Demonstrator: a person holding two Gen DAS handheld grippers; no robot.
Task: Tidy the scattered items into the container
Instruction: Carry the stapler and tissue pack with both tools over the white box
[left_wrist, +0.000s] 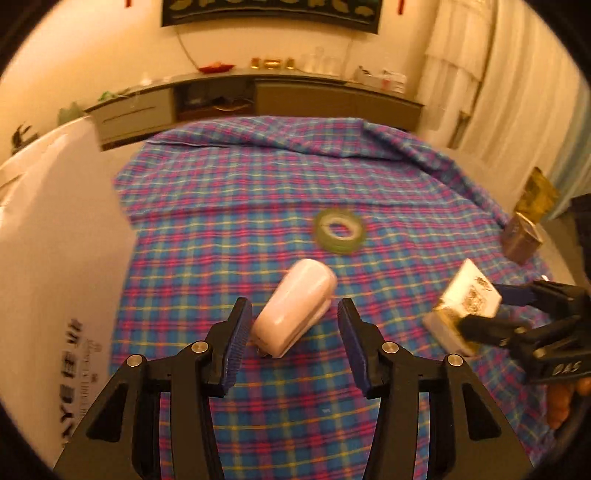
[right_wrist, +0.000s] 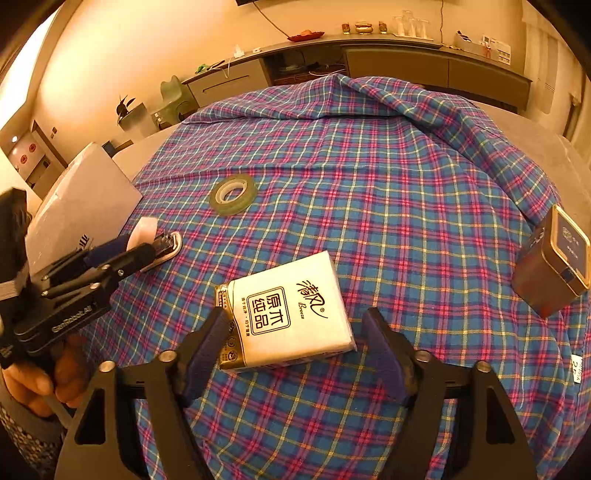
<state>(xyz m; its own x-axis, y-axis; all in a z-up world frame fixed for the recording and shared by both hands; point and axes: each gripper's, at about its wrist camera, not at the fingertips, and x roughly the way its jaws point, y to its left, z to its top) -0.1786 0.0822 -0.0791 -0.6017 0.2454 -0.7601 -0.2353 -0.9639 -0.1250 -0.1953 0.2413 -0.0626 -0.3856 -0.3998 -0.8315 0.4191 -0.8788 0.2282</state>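
On the plaid worktop (right_wrist: 388, 192) lie 1 tape roll (right_wrist: 233, 194), 1 tin (right_wrist: 554, 262), 1 stapler (left_wrist: 295, 308) between the wide left claw (left_wrist: 291, 332), and 1 tissue pack (right_wrist: 291, 314) between the wide right claw (right_wrist: 295, 350). 1 box (left_wrist: 55, 266) stands left.

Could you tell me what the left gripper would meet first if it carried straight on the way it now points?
Most likely the pink stapler, lying on the cloth between the open jaws of the left gripper; the green tape roll lies beyond.

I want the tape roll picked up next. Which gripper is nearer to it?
Left, by my judgement. The left gripper straddles the pink stapler, with the green tape roll just beyond. The right gripper is at the tissue pack, farther back.
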